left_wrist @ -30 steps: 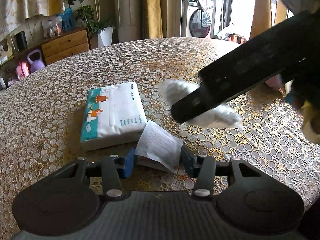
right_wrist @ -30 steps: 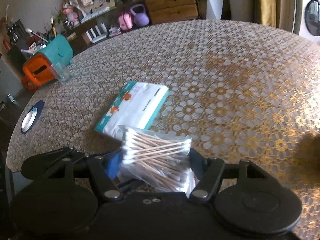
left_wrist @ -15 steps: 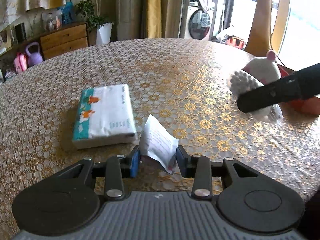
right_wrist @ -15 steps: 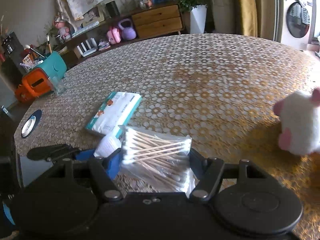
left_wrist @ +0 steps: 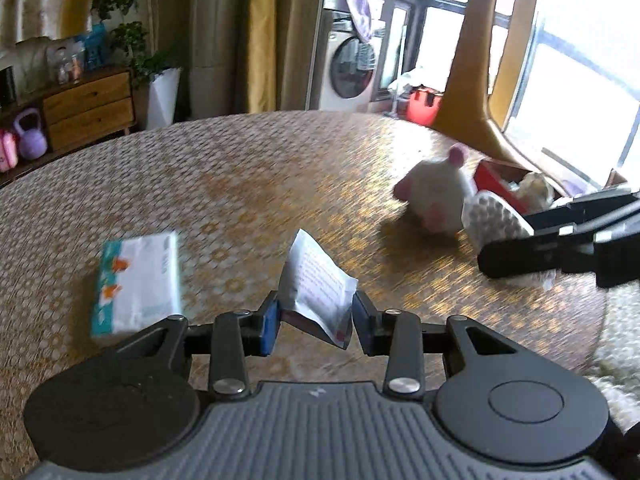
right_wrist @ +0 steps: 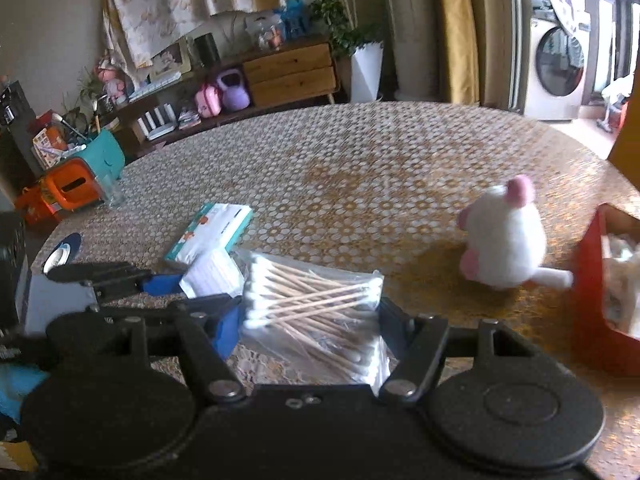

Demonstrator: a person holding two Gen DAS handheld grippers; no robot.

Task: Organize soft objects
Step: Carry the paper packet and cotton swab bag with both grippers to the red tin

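Observation:
My left gripper [left_wrist: 314, 320] is shut on a small white printed packet [left_wrist: 316, 288] and holds it above the table. The right gripper [right_wrist: 312, 320] is shut on a clear bag of cotton swabs [right_wrist: 316, 308]. A white plush toy [right_wrist: 504, 240] with pink ears sits on the table to the right, touching a red box [right_wrist: 588, 280] that holds soft white items. A teal-and-white tissue pack [left_wrist: 138, 280] lies flat on the left. In the left wrist view the right gripper [left_wrist: 520, 256] reaches in from the right, with the swab bag [left_wrist: 494, 216] near the plush toy [left_wrist: 434, 196].
The round table [left_wrist: 240, 184] has a gold lace cloth. An orange container [right_wrist: 68, 188], a teal one [right_wrist: 104, 156] and a glass [right_wrist: 114, 192] stand at its far left edge, with a dark blue coaster [right_wrist: 60, 252] nearby. Cabinets and a washing machine stand beyond.
Both grippers rose and swung to the right with their loads. The plush toy and then the red box came into view. The tissue pack shifted to the left of both views.

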